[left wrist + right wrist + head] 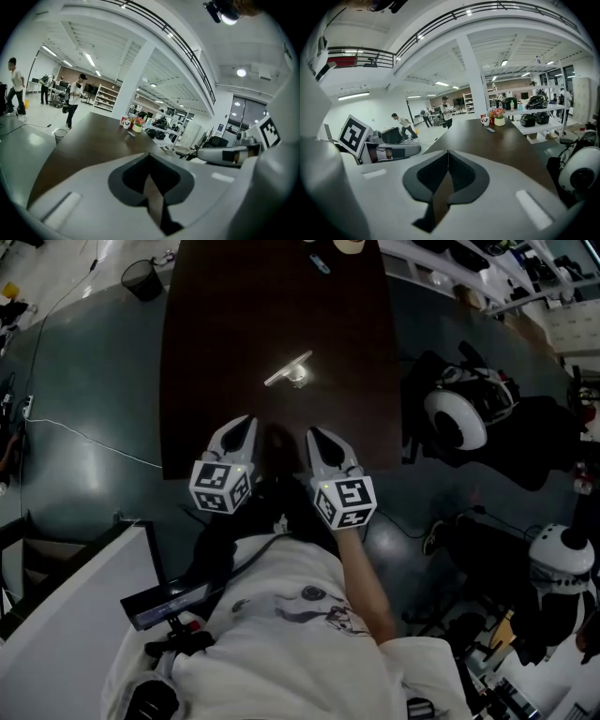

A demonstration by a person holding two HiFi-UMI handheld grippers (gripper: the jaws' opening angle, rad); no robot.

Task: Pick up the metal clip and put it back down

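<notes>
Head view: left gripper [246,424] and right gripper [316,436], jaws closed on nothing, are side by side at the near edge of the dark brown rectangular table [220,324]. The shiny metal clip [289,370] lies farther in, apart from both, with bare tabletop between. A black waste bin [142,279] stands far left.

I count one metal clip [289,371] on the tabletop [216,352], mid-width. Two claws here: left claw [246,425], right claw [317,437], both at the near edge. One bin [142,279] on the floor off the far left corner. One flowerpot [499,119] at the far edge.
</notes>
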